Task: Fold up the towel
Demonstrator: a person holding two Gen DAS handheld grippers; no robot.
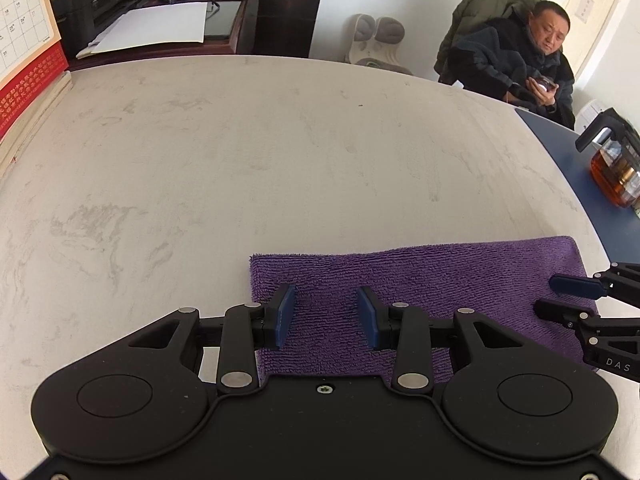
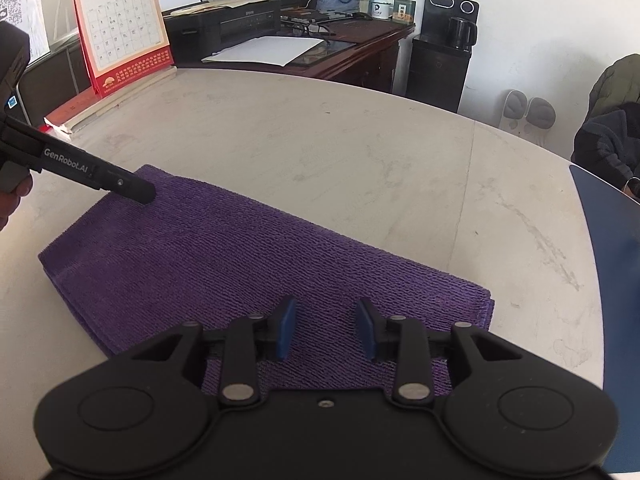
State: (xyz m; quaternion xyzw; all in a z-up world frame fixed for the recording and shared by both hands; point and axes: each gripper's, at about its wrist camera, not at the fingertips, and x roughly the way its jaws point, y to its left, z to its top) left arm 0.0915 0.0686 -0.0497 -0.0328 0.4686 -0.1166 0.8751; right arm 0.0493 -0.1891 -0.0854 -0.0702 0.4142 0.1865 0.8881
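Observation:
A purple towel point(image 1: 420, 288) lies folded in a long flat strip on the pale round table point(image 1: 240, 160); it also shows in the right wrist view point(image 2: 224, 256). My left gripper point(image 1: 326, 316) is open, its blue pads over the towel's left end, holding nothing. My right gripper point(image 2: 326, 328) is open above the towel's right end, also empty. The right gripper shows at the right edge of the left wrist view point(image 1: 560, 296). The left gripper's finger point(image 2: 128, 186) reaches over the towel's far left corner in the right wrist view.
A desk calendar point(image 2: 124, 28) stands at the table's far left edge. A blue mat point(image 1: 580, 176) carries a glass teapot point(image 1: 614, 172) at the right. A seated man point(image 1: 528, 60) is behind the table. A desk with a printer point(image 2: 224, 24) stands beyond.

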